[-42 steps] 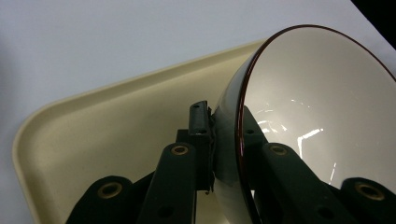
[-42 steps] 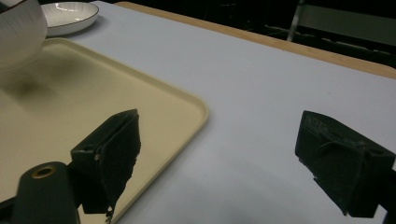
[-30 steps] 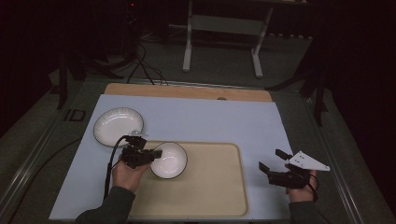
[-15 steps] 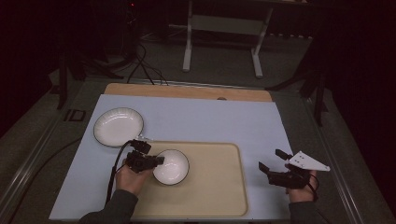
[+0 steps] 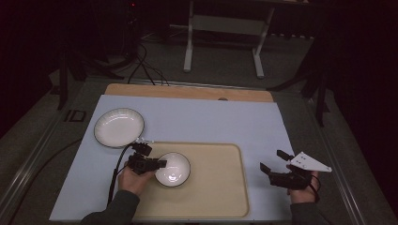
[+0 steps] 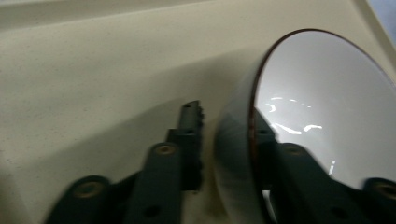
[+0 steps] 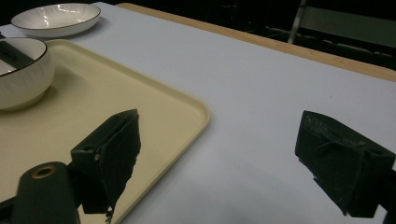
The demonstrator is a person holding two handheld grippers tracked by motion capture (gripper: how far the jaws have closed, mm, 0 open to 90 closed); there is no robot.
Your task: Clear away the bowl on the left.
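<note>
The left gripper [image 5: 157, 164] straddles the bowl [image 5: 172, 169] rim with a gap outside, unclamped, on the tray [image 5: 220, 187]. The right gripper [image 5: 271, 164] is spread wide over the desk [image 5: 211, 122], beside the tray.

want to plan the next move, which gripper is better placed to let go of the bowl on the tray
Left. The left gripper has its jaws astride the bowl's rim over the tray. The right gripper is open, off the tray's right edge.

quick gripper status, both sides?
Left hand-held gripper: jaws straddle the bowl rim, with a gap at the outer jaw; grip cannot be told.
Right hand-held gripper: open, empty, over the table.
</note>
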